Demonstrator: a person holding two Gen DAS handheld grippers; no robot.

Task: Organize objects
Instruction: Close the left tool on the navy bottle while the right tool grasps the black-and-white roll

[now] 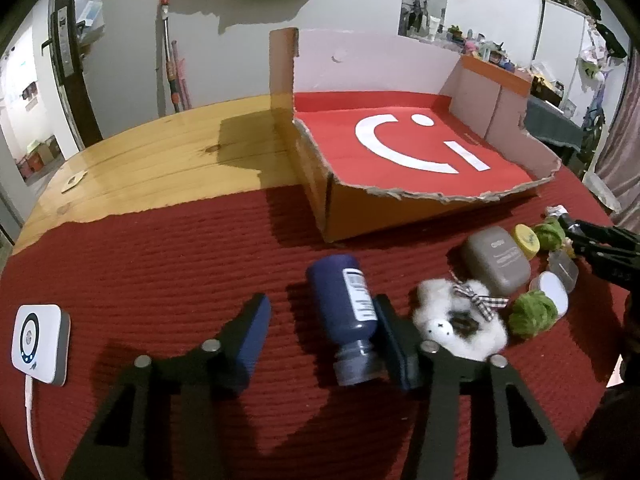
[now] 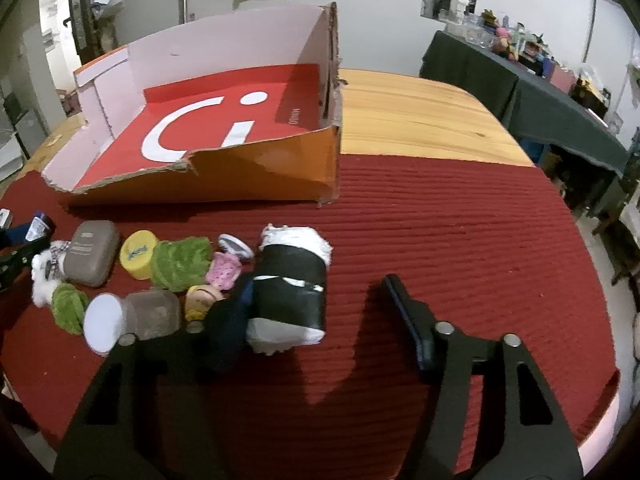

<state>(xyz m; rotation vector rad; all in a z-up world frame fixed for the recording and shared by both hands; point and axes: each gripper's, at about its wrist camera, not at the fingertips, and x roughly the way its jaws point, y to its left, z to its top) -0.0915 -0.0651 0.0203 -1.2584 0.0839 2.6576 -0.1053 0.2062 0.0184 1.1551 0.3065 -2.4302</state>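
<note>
A dark blue bottle (image 1: 350, 312) lies on the red mat between the open jaws of my left gripper (image 1: 322, 336), close to the right finger. A black-and-white wrapped roll (image 2: 290, 292) lies on the mat between the open jaws of my right gripper (image 2: 320, 316), against the left finger. An open cardboard box with a red floor (image 1: 420, 148) stands behind; it also shows in the right wrist view (image 2: 224, 120). Small items cluster nearby: a grey case (image 1: 496, 260), a yellow cap (image 1: 526, 240), green pom-poms (image 1: 532, 312), a white fluffy toy (image 1: 460, 320).
A white device with a cable (image 1: 38, 344) lies at the mat's left. In the right wrist view the cluster holds a grey case (image 2: 92, 252), a yellow cap (image 2: 138, 254), a green pom-pom (image 2: 182, 262) and a white-lidded jar (image 2: 132, 318). Bare wooden tabletop (image 2: 420, 116) lies behind the mat.
</note>
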